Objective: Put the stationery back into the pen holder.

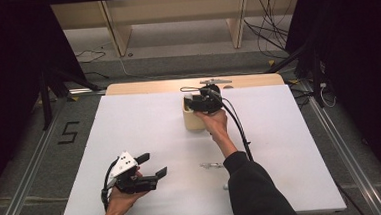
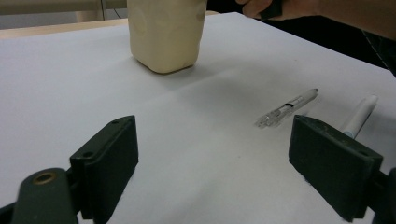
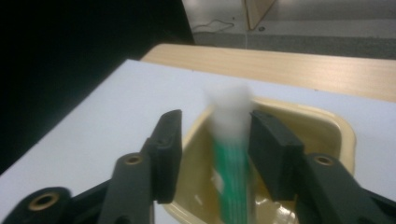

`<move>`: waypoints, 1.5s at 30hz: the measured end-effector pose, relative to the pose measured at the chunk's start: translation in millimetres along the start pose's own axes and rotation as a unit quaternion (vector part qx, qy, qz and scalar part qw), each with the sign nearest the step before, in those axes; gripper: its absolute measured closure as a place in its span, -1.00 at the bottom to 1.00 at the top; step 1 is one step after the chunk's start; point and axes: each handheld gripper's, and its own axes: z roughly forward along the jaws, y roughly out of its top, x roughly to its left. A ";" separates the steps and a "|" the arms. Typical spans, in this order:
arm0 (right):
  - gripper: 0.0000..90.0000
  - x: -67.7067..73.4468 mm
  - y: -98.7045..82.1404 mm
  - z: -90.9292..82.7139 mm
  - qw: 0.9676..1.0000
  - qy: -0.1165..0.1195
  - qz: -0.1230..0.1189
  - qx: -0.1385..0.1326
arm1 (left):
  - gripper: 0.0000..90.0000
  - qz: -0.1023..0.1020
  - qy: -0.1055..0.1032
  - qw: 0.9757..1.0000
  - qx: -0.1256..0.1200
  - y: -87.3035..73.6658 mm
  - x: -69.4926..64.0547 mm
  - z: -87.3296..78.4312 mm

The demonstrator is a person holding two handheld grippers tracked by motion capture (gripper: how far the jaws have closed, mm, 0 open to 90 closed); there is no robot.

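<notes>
A: Right gripper (image 3: 215,154) over cream holder (image 3: 327,126), jaws spread, green-barrelled pen (image 3: 231,177) between, left pad clear of it.
B: Risk?
A: Could tip against rim, caught by right pad on withdrawal.
B: Axis?
A: Near upright, white cap up, inside holder. Left gripper (image 2: 215,154) spread, empty.

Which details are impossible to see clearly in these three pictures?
- Green-and-white marker: blurred in the right tool view, so any print is unreadable and whether the right tool touches it is unclear.
- Cream holder: inside hidden by the hand in the high view.
- White pen: lower end hidden behind the left tool's jaw.
</notes>
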 end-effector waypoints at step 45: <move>-0.27 -14.8 -64.5 -133.5 0.981 0.066 -0.160 0.091 | -0.66 0.003 0.003 1.000 0.010 -0.8 0.9 1.3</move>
